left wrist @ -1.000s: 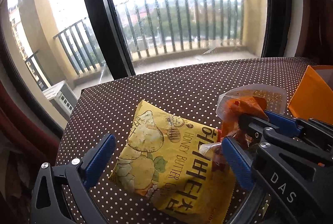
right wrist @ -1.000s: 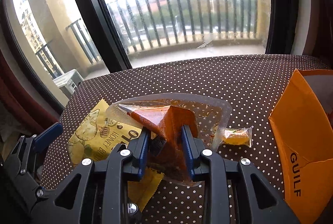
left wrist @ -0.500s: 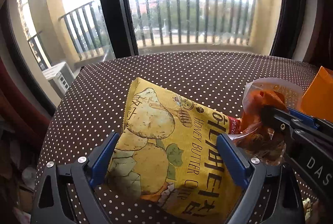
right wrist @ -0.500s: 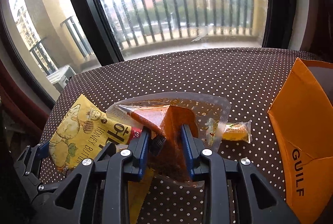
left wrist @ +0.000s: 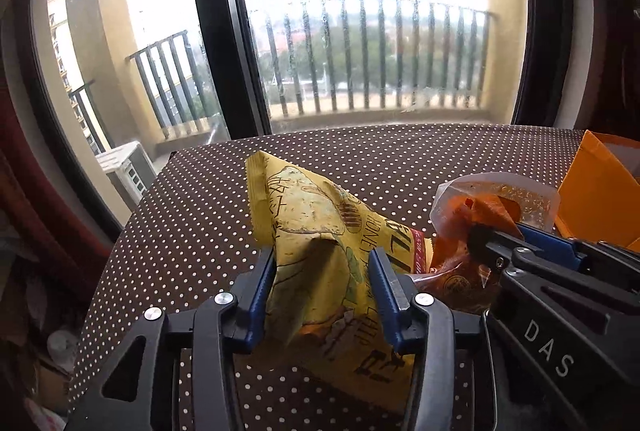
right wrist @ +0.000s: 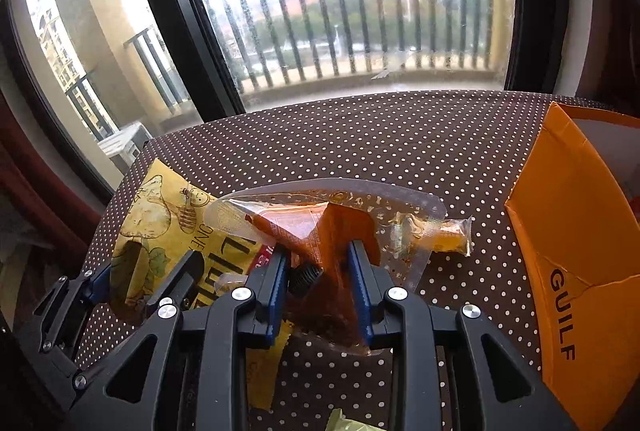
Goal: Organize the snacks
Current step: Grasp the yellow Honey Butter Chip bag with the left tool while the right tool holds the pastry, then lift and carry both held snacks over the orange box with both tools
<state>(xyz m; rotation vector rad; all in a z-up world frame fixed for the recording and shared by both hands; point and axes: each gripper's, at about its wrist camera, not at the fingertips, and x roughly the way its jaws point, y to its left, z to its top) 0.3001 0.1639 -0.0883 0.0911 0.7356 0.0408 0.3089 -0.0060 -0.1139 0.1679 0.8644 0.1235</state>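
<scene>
My left gripper [left wrist: 322, 283] is shut on the yellow honey butter chip bag [left wrist: 320, 231], which is crumpled between the blue pads and tilted up off the table. My right gripper [right wrist: 318, 283] is shut on a clear packet with orange-red snack [right wrist: 320, 227] and holds it just right of the chip bag [right wrist: 160, 231]. The right gripper also shows in the left wrist view [left wrist: 532, 251], with its packet [left wrist: 480, 207]. A small yellow wrapped snack [right wrist: 452, 235] lies on the table behind the packet.
The table has a brown cloth with white dots [right wrist: 380, 143]. An open orange box marked GUILF [right wrist: 568, 231] stands at the right; it also shows in the left wrist view [left wrist: 592, 187]. A window and balcony railing lie beyond the table's far edge. A green scrap [right wrist: 344, 421] shows at the bottom.
My left gripper closed from wide open onto the chip bag, crumpling and raising it. The right gripper kept its hold on the orange packet and barely moved.
</scene>
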